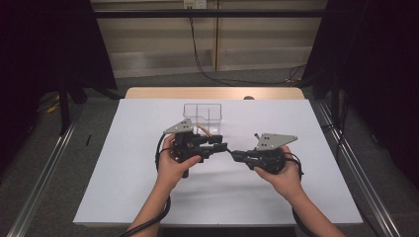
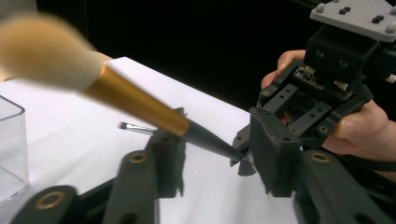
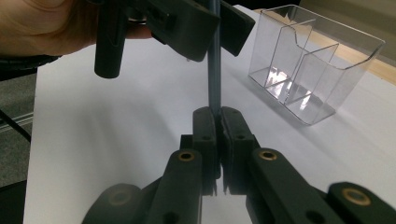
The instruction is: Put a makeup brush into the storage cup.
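Note:
A makeup brush [image 2: 135, 100] with a fluffy tan head, gold ferrule and thin dark handle [image 3: 214, 60] is held above the white table between both grippers. My right gripper [image 3: 215, 116] is shut on the handle's end, seen in the high view just right of centre [image 1: 234, 154]. My left gripper [image 2: 219, 154] has its jaws on either side of the handle, with a gap left between pads and handle. In the high view the left gripper [image 1: 222, 143] faces the right one, tips nearly meeting.
A clear plastic organizer [image 1: 202, 114] with several compartments stands behind the grippers, near the brush head [image 3: 303, 70]. A small thin brush [image 2: 135, 127] lies on the white sheet [image 1: 148, 197]. The table's wooden far edge [image 1: 212, 93] borders a grey floor.

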`<state>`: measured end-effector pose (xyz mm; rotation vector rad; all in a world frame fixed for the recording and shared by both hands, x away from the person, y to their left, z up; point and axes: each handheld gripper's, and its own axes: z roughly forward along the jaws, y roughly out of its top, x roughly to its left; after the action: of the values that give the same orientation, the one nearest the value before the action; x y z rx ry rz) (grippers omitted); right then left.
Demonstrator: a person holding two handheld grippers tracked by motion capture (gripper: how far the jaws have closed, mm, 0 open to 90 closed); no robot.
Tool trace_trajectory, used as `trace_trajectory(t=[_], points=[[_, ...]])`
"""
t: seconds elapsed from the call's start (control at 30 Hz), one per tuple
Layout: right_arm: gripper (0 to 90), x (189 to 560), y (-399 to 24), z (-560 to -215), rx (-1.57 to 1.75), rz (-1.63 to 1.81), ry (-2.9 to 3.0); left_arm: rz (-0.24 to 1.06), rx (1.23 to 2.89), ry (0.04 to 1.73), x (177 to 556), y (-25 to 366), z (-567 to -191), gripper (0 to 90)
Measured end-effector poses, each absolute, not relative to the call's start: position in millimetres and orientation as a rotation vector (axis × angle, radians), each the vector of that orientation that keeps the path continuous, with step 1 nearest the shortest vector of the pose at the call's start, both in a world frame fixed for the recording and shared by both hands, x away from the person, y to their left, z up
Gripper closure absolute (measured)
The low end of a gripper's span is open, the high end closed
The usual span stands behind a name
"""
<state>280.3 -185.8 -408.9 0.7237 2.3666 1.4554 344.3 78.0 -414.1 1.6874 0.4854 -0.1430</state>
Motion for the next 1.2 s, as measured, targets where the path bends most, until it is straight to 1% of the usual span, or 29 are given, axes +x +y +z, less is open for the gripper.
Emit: trace_trajectory(t=[0.1, 0.17, 0.23, 0.57, 1.2], points=[[85.7, 280, -183, -409, 0.733, 1.462, 2.363, -0.145, 1.645, 0.488, 344, 81, -415, 71.5], [85.6, 280, -180, -410, 0.738, 1.469, 2.364, -0.149, 1.639, 0.494, 344, 82, -415, 76.4], [85.7, 281, -177, -412, 0.741, 1.471, 2.371, -0.159, 1.63, 0.498, 343, 82, -415, 78.4], [85.5, 283, -171, -418, 0.775, 1.468, 2.402, -0.174, 1.634, 0.486, 341, 79, -417, 82.8], [84.7, 285, -165, -429, 0.828, 1.537, 2.405, -0.135, 1.676, 0.457, 339, 71, -415, 82.4]])
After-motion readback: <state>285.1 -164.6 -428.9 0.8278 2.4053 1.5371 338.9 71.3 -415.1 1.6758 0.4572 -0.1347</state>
